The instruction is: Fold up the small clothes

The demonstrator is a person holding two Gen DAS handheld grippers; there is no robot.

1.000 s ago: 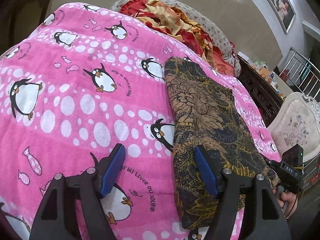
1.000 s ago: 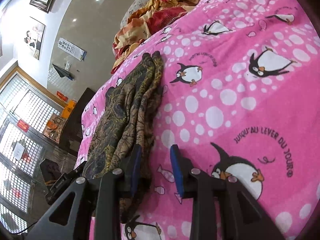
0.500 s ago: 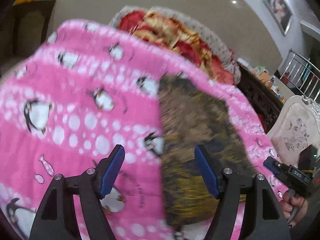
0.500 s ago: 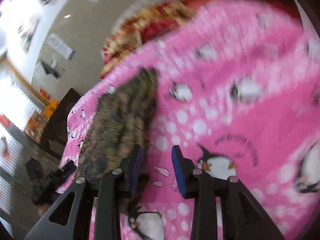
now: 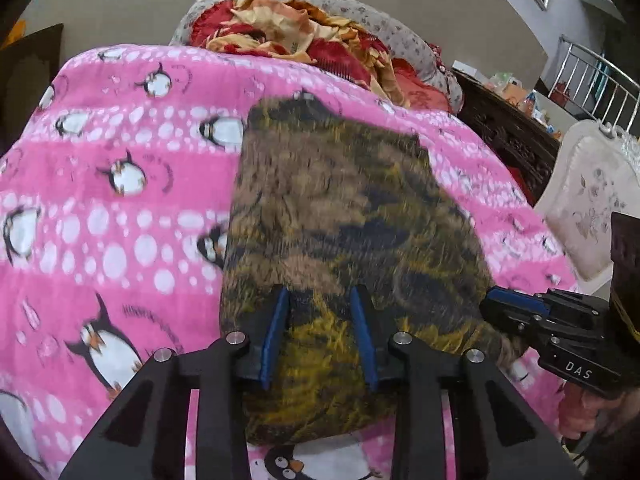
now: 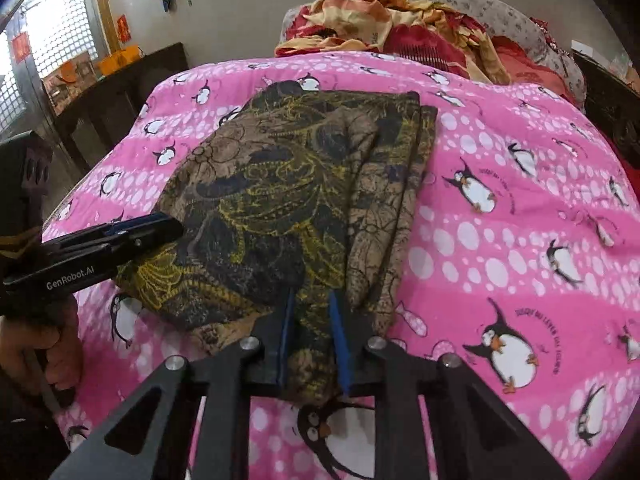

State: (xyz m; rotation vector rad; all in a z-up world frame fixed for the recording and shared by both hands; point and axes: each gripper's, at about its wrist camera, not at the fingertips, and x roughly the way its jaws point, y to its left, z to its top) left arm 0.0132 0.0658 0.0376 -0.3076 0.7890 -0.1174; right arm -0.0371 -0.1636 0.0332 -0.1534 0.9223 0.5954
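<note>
- Fingers of the left gripper (image 5: 320, 332): blue pads drawn narrow, pinching the near edge of the patterned garment (image 5: 340, 220); the jaws have just been closing, with cloth between them.
- Left gripper, seen from the right wrist (image 6: 160, 226): black body lettered "GenRobot.AI", held by a hand (image 6: 52, 344) at the garment's left corner.
- Patterned garment (image 6: 288, 184): brown, black and yellow cloth, folded in layers, lying on the pink blanket (image 6: 520, 240) with its near end raised into both grippers.
- Fingers of the right gripper (image 6: 310, 340): blue pads close together, gripping a bunch of the garment's near edge; the jaws have just been closing, with cloth between them.
- Right gripper, seen from the left wrist (image 5: 516, 304): black body marked "DAS", at the garment's right corner.
- Pink blanket (image 5: 120, 240): penguin print with the words "JUSQU'AU LEVER DU JOUR" beside the birds.
- Red and orange bedding (image 6: 400, 20): heaped beyond the blanket's far edge.
</note>
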